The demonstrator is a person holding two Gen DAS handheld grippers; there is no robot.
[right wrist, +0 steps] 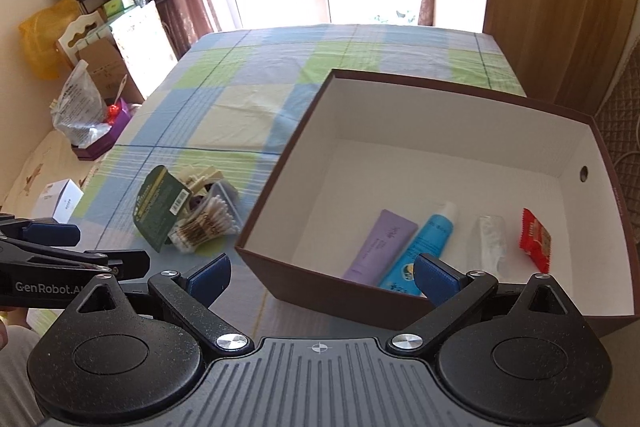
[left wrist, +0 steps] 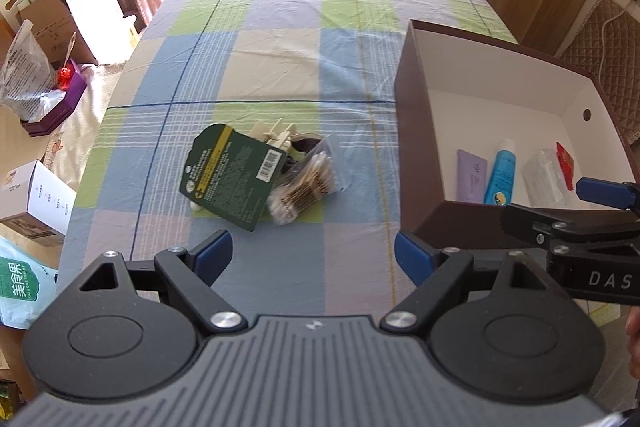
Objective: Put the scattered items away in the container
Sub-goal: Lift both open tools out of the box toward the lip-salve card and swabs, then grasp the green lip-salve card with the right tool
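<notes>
Both the left hand-held gripper [left wrist: 314, 251] and right hand-held gripper [right wrist: 322, 273] gape wide and empty, ready for the leftover pile [left wrist: 260, 173] at twelve o'clock, the box [right wrist: 320, 291] at two already part-filled.

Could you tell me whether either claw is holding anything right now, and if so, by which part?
Nothing is held. The left claw and the right claw are both open with nothing between their fingers.
</notes>
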